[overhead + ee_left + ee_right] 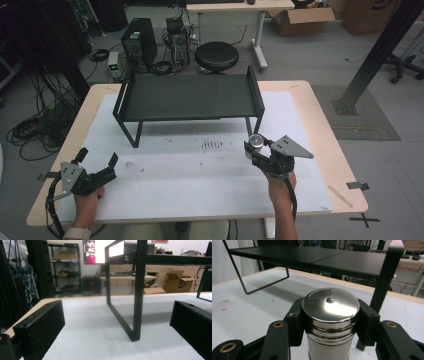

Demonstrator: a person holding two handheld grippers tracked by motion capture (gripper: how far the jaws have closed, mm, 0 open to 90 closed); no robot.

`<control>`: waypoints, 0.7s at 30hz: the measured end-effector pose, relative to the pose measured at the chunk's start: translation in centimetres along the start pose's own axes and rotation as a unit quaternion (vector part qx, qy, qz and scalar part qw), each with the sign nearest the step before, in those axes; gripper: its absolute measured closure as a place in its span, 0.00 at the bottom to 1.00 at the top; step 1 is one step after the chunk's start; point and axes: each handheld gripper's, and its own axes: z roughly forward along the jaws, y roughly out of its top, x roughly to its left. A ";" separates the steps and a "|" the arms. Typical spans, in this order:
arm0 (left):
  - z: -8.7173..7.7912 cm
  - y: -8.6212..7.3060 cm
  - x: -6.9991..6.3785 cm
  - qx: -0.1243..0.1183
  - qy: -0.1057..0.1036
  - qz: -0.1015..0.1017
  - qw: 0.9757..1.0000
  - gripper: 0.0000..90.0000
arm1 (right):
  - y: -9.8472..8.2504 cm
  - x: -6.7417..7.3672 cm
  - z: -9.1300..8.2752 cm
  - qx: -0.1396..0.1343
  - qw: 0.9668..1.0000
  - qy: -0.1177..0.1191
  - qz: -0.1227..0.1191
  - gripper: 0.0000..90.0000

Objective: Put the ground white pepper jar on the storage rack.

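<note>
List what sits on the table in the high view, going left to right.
left gripper with jaws open → black shelf rack → metal canister → right gripper, jaws closed on the canister.

One of most things, two grippers.
One black metal shelf rack (187,96), one shiny steel cylindrical canister (329,320), one white mat (200,175) on one pale wooden table (320,115), two black two-jaw grippers: left (97,159), right (256,146); one round black stool (216,56).

Grey floor (310,55) — round black stool (216,56), cardboard boxes (303,20).
</note>
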 end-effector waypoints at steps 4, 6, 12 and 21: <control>0.0 0.0 0.0 0.000 0.000 0.000 1.000 0.00 | 1.1 0.3 0.1 -0.006 1.000 0.006 -0.006 0.54; 0.0 0.0 0.0 0.000 0.000 0.000 1.000 0.00 | 1.6 0.5 0.2 -0.009 1.000 0.009 -0.007 0.54; 0.0 0.0 0.0 -0.001 0.000 0.000 1.000 0.00 | 3.5 1.1 0.4 -0.021 0.999 0.023 -0.009 0.54; 0.0 0.0 0.0 -0.002 0.000 -0.001 1.000 0.00 | 6.2 2.1 1.1 -0.024 0.999 0.040 -0.026 0.54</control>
